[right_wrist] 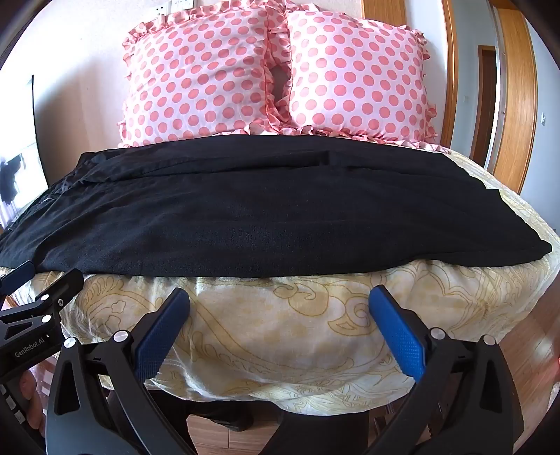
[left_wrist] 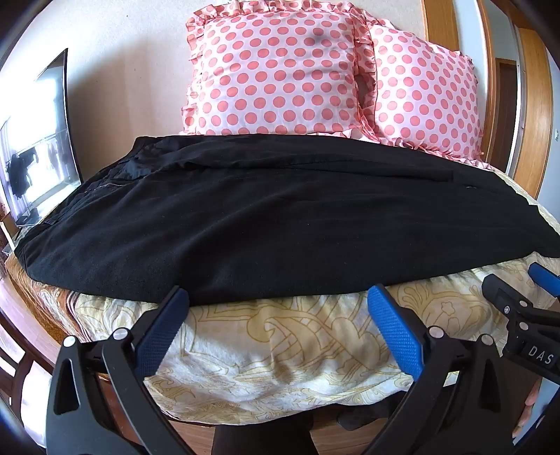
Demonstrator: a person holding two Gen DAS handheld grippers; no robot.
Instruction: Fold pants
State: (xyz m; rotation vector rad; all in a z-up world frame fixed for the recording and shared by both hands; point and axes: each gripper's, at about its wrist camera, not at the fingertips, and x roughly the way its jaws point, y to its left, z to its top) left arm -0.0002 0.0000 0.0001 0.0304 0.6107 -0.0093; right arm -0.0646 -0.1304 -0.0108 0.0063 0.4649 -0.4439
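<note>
Left gripper: blue-padded jaws spread wide, empty, tips at the near edge of the black pants. Right gripper: jaws likewise spread, empty, short of the fabric. Pants: laid lengthwise across the cream patterned bedspread, waistband to the left, before two pink polka-dot pillows. Left wrist view alone shows a mirror reflecting hung clothes; right wrist view alone shows wall switches.
</note>
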